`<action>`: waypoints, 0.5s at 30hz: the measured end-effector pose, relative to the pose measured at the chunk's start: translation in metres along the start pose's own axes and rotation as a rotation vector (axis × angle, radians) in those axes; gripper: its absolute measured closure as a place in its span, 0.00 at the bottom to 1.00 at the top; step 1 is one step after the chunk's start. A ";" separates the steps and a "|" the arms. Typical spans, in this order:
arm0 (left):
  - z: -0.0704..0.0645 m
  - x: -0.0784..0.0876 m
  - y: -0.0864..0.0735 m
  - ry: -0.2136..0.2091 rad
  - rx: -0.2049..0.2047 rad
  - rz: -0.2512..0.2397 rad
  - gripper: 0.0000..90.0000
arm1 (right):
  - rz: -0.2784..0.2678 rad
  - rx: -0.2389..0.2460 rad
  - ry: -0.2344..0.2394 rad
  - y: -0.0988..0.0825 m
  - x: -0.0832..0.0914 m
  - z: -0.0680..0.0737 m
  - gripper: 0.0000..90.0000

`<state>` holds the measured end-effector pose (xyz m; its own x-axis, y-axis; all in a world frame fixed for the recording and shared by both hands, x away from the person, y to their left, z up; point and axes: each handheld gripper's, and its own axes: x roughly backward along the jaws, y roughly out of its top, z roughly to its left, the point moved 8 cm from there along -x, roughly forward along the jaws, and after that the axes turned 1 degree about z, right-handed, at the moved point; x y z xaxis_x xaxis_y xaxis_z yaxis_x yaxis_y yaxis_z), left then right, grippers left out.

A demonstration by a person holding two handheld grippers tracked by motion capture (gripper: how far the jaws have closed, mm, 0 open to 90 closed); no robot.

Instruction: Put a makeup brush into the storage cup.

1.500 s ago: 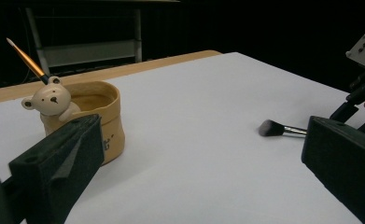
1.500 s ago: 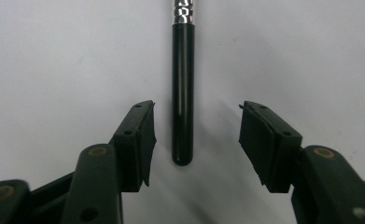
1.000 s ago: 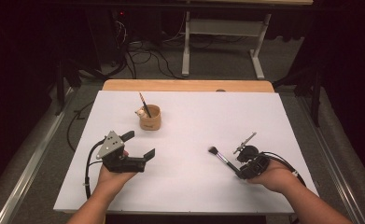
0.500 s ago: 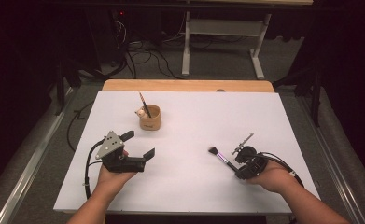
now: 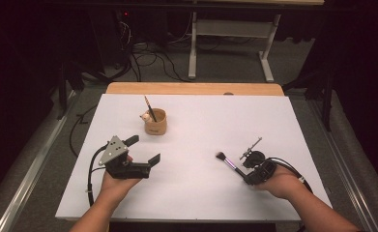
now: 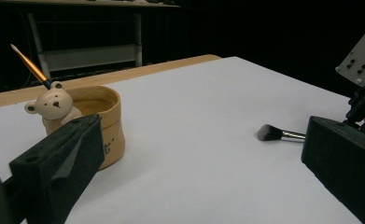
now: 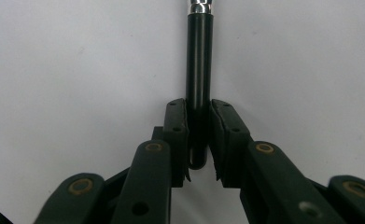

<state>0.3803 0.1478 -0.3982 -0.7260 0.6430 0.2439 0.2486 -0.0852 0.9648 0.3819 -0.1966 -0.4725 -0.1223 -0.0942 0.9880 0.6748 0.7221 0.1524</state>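
White table, bear cup at back left holding a paintbrush. Left gripper near front left, fingers wide, nothing between them. Right gripper at front right, fingers just closed in on the makeup brush handle, brush lying flat on table.

High overhead — two close tongs-mounted views

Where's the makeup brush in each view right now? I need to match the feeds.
High view: makeup brush lies right of centre on the white table, handle end in the right gripper.
Left gripper view: bristle head at right, handle partly behind the near jaw.
Right gripper view: black handle runs up from the closing jaws.
Shared landmark: the white tabletop.
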 end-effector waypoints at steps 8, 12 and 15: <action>0.000 0.000 0.000 -0.002 0.001 -0.002 0.00 | -0.003 0.000 0.000 0.000 0.000 -0.001 0.91; 0.000 0.001 0.000 -0.002 0.001 -0.002 0.00 | -0.009 -0.011 0.002 0.000 0.000 -0.001 0.91; 0.001 0.001 0.000 -0.001 0.001 -0.002 0.00 | -0.009 -0.010 0.000 0.000 0.001 0.000 0.91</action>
<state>0.3803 0.1489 -0.3981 -0.7262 0.6436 0.2416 0.2479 -0.0826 0.9653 0.3822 -0.1970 -0.4715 -0.1288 -0.1008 0.9865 0.6808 0.7144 0.1619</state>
